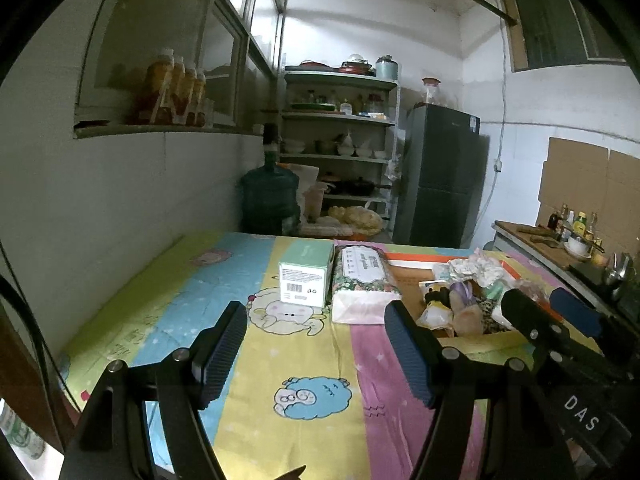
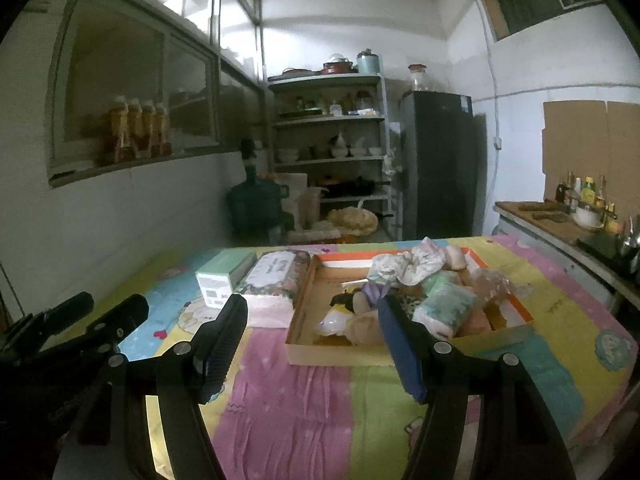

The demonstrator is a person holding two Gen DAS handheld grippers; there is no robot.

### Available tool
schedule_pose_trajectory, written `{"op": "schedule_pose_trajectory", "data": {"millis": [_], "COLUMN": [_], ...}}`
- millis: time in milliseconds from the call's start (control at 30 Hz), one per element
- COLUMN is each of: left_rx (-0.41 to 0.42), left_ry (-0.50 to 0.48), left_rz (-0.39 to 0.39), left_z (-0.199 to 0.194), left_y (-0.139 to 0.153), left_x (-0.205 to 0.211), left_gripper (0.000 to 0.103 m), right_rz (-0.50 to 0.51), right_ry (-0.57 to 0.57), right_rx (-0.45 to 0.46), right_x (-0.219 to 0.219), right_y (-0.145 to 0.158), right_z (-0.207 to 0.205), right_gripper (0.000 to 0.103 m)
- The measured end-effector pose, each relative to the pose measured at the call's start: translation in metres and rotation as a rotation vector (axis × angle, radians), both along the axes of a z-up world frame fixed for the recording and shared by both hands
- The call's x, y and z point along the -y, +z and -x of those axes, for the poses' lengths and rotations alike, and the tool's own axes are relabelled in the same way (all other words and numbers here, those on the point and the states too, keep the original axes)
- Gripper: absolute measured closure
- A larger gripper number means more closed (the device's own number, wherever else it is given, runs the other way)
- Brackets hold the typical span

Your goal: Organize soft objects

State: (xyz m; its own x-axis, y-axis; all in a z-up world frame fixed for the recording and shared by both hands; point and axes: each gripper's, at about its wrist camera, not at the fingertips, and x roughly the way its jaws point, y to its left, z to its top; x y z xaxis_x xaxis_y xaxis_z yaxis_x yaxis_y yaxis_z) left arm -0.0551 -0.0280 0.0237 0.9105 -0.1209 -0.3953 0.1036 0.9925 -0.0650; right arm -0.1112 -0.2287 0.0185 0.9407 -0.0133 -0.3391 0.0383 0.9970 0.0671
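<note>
We judge the sorting barely begun: our left tool [image 1: 316, 344] and right tool [image 2: 312, 340] both hang released and empty, while the soft cloth and plush items [image 2: 404, 292] sit heaped in the shallow cardboard tray [image 2: 344, 354] on the cartoon-patterned counter [image 2: 288, 400]

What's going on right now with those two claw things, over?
Left gripper and right gripper open, empty, above the cloth. Soft items piled in cardboard tray, untouched. Tissue pack and green box beside it; path clear.

box [image 2: 224, 276] left of tissue pack [image 2: 276, 276] | tray [image 2: 340, 354] right, holding soft items [image 2: 444, 308]
</note>
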Motion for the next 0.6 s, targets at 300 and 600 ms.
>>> {"op": "schedule_pose_trajectory", "data": {"millis": [300, 600], "left_rx": [0.027, 0.025], "left_ry": [0.007, 0.004], "left_rz": [-0.014, -0.012], "left_z": [0.017, 0.019], "left_y": [0.005, 0.005], "left_x": [0.000, 0.001], "left_gripper": [0.032, 0.032], "right_rz": [0.000, 0.006], "right_ry": [-0.008, -0.005], "right_rx": [0.029, 0.041], "right_x": [-0.002, -0.005], "right_y": [0.004, 0.006], "right_z": [0.018, 0.027], "right_gripper": [0.033, 0.033]}}
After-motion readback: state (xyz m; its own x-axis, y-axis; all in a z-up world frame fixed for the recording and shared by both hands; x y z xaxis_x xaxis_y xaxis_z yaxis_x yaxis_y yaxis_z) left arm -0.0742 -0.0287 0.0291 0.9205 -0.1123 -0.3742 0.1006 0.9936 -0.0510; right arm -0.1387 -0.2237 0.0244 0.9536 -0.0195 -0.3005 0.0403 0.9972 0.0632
